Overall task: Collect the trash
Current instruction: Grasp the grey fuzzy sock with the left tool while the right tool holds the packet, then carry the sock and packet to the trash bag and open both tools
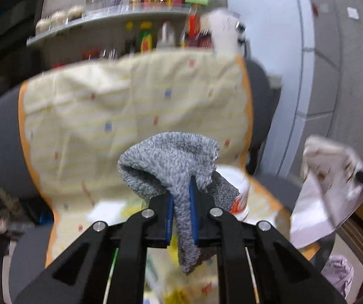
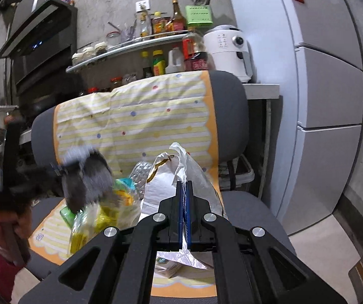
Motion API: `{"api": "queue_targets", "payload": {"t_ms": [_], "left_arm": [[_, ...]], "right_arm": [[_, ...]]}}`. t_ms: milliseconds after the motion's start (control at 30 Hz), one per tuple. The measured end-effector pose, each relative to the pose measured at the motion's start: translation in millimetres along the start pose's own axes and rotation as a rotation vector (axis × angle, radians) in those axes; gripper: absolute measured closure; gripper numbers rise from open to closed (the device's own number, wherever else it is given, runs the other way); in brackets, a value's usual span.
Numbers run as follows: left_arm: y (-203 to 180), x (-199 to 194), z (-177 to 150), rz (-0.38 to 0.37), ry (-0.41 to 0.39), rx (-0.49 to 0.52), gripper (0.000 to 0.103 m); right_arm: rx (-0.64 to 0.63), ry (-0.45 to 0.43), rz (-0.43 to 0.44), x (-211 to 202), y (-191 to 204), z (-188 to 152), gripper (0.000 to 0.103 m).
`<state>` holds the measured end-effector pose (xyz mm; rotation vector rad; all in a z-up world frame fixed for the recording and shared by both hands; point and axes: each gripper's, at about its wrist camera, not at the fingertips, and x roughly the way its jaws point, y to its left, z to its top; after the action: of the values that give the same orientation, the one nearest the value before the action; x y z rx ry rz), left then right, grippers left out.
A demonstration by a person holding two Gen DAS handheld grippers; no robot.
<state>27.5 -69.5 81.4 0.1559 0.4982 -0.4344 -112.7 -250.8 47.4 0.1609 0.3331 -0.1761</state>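
Over the chair [image 2: 232, 106] with its striped cover [image 2: 135, 119], your left gripper [image 1: 181, 202] is pinching a grey cloth [image 1: 171, 159]; your right gripper [image 2: 184, 192] is clamping the white plastic bag [image 2: 166, 177] beside the seat's litter [image 2: 100, 215].

Rag [image 1: 171, 162]: grey, nubby terry cloth. Bag [image 2: 196, 174]: thin, crinkled white plastic. Chair cover [image 2: 135, 119]: matt striped cloth.
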Motion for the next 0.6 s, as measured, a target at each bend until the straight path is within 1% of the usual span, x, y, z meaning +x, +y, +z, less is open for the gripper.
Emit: {"api": "queue_targets", "payload": {"t_ms": [100, 167, 267, 367, 467, 500, 533, 600], "left_arm": [[-15.1, -15.9, 13.2, -0.055, -0.038, 0.022, 0.094], [-31.8, -25.5, 13.4, -0.087, -0.060, 0.054, 0.094], [-54.4, -36.0, 8.0, -0.165, -0.073, 0.067, 0.094], [-79.9, -48.7, -7.5, -0.254, -0.084, 0.090, 0.094], [-108.6, -55.3, -26.3, -0.348, -0.082, 0.127, 0.094], [-117.9, -57.2, -32.8, -0.378, -0.077, 0.140, 0.094], [-131.4, -58.2, -42.2, -0.425, -0.067, 0.161, 0.094], [-148.7, -57.1, -55.4, -0.481, -0.042, 0.190, 0.094]], "right_arm": [[0.013, -0.026, -0.016, -13.0, -7.6, 1.2, 0.101], [0.021, -0.042, -0.036, -24.0, -14.4, 1.2, 0.101], [0.038, -0.062, -0.074, -42.8, -25.0, -0.3, 0.101], [0.048, -0.080, -0.124, -65.9, -34.4, -5.5, 0.101], [0.062, -0.074, -0.197, -96.1, -46.1, -18.7, 0.101], [0.062, -0.070, -0.218, -103.4, -48.7, -22.7, 0.101], [0.063, -0.061, -0.252, -115.4, -52.1, -29.5, 0.101], [0.070, -0.042, -0.303, -133.5, -58.3, -41.0, 0.101]]}}
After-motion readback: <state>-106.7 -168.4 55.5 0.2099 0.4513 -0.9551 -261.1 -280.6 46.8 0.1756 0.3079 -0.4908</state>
